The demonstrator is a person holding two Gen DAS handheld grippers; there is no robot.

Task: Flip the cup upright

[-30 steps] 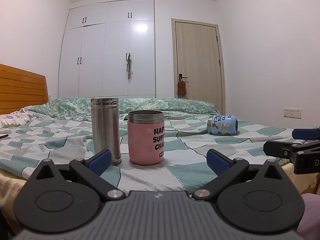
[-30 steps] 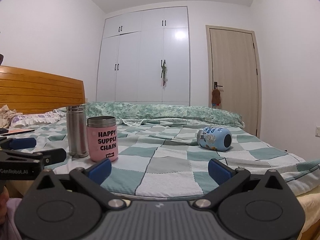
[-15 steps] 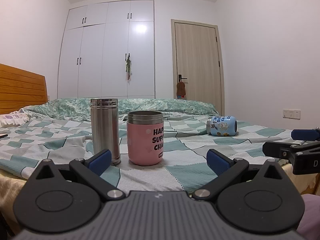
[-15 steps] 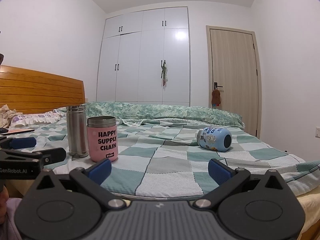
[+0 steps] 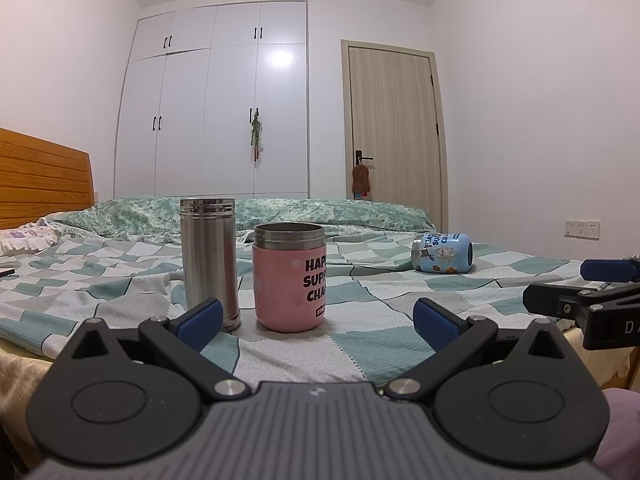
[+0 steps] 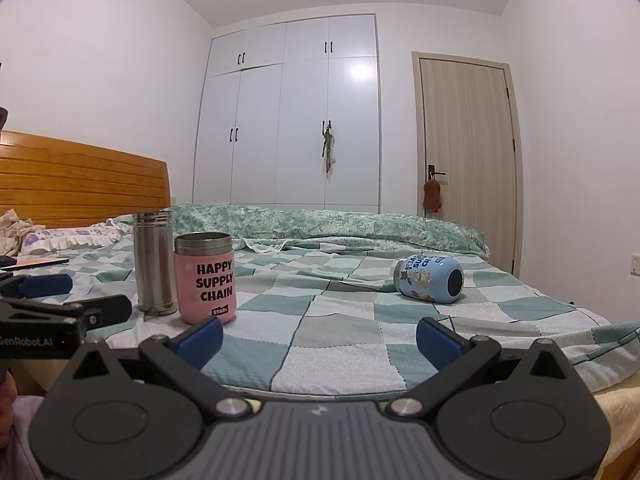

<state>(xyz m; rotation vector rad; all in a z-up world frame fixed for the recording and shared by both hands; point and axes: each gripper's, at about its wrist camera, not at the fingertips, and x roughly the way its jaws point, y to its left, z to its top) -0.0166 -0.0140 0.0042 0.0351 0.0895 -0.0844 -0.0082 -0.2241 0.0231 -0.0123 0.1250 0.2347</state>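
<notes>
A light blue cartoon cup (image 6: 430, 279) lies on its side on the checked bedspread, its base toward the right wrist camera; it also shows in the left wrist view (image 5: 442, 251) at the right. A pink cup (image 5: 290, 276) marked "HAPPY SUPPLY CHAIN" stands upright, also in the right wrist view (image 6: 205, 277). My left gripper (image 5: 318, 320) is open and empty, just in front of the pink cup. My right gripper (image 6: 319, 340) is open and empty at the bed's near edge, well short of the blue cup.
A tall steel flask (image 5: 209, 264) stands upright just left of the pink cup. A folded green quilt (image 6: 320, 224) lies across the far side of the bed. A wooden headboard (image 6: 80, 180) is at the left. A wardrobe and door stand behind.
Both grippers have barely moved; the left view has tilted slightly, so the cups sit a little lower in frame. Nothing was grasped or released.
</notes>
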